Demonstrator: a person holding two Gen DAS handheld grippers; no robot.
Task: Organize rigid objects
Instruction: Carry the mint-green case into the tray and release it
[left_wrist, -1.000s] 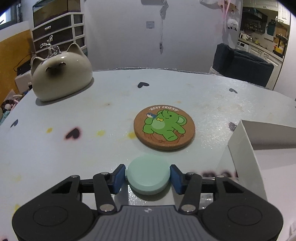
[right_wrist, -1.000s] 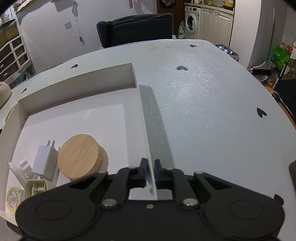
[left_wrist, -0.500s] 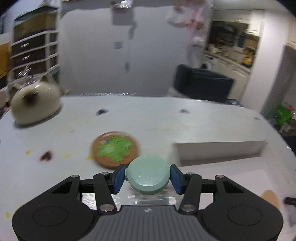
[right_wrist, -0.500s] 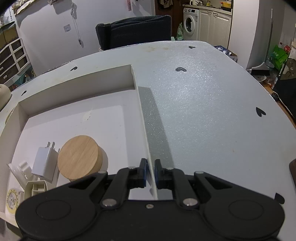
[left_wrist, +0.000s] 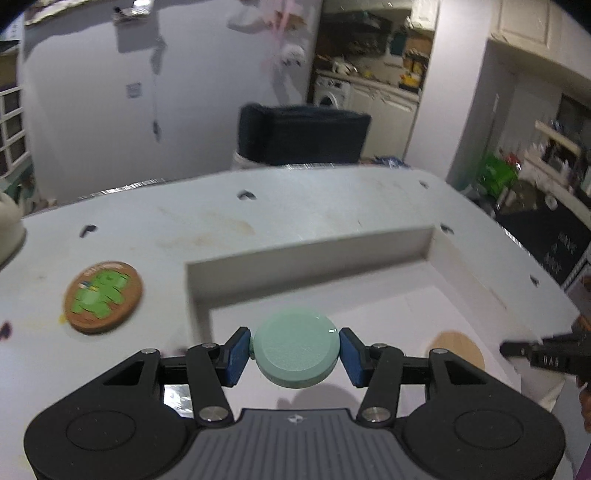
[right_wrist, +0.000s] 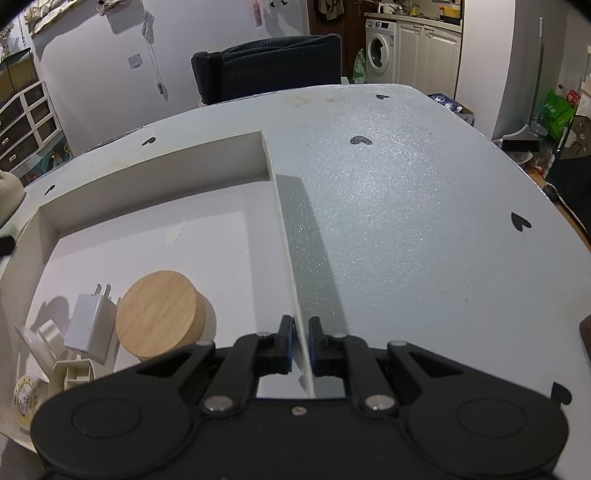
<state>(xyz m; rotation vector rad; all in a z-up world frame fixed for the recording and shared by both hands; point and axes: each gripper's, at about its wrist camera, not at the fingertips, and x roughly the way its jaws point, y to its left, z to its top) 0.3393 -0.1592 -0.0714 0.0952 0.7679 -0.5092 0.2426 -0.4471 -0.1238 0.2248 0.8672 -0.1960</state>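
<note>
My left gripper (left_wrist: 295, 352) is shut on a mint green disc (left_wrist: 295, 349) and holds it in the air over the near left part of a shallow white box (left_wrist: 306, 254). A round cork coaster with a green elephant (left_wrist: 103, 297) lies on the table left of the box. My right gripper (right_wrist: 301, 343) is shut on the box's right wall (right_wrist: 284, 229). In the right wrist view the box holds a wooden disc (right_wrist: 159, 314), a white plug adapter (right_wrist: 90, 326) and small white parts (right_wrist: 66, 369).
The pale table (right_wrist: 406, 221) has black heart marks. A cream cat-shaped ceramic (left_wrist: 9, 229) sits at the far left edge. A dark chair (right_wrist: 266, 70) stands behind the table. The right gripper's black body (left_wrist: 550, 356) shows at the right of the left wrist view.
My left gripper lifted the green disc off the table and swung right, from in front of the coaster to above the white box. The right gripper stayed clamped on the box wall.
</note>
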